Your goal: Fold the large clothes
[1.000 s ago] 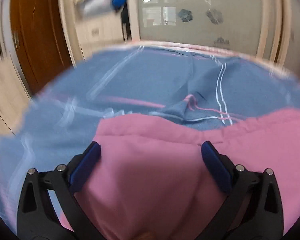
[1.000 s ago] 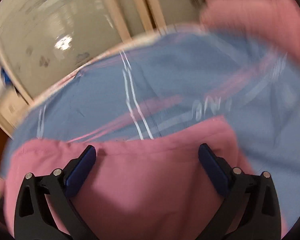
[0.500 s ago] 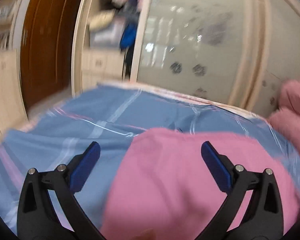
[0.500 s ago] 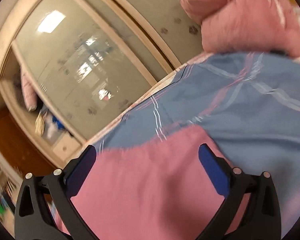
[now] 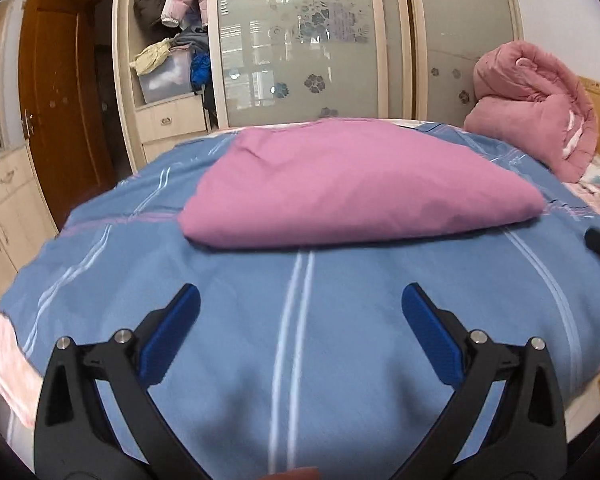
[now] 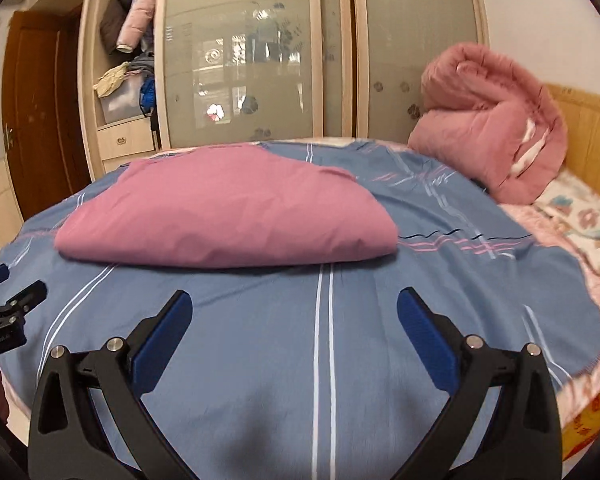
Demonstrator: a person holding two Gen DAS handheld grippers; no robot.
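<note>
Folded pink garment [image 5: 352, 188] lies ahead of both spread, empty claws [image 5: 300, 312] [image 6: 294, 316].

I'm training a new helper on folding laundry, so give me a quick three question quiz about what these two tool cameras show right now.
1. True or false: the left tool is gripping the pink garment.
2. Multiple choice: where does the pink garment lie? A) in the wardrobe B) folded on the blue striped bedspread C) on top of the rolled pink quilt
3. Fill in: the right tool is ____ (open or shut).

Key:
1. False; it is open and empty, short of the garment.
2. B
3. open
</note>
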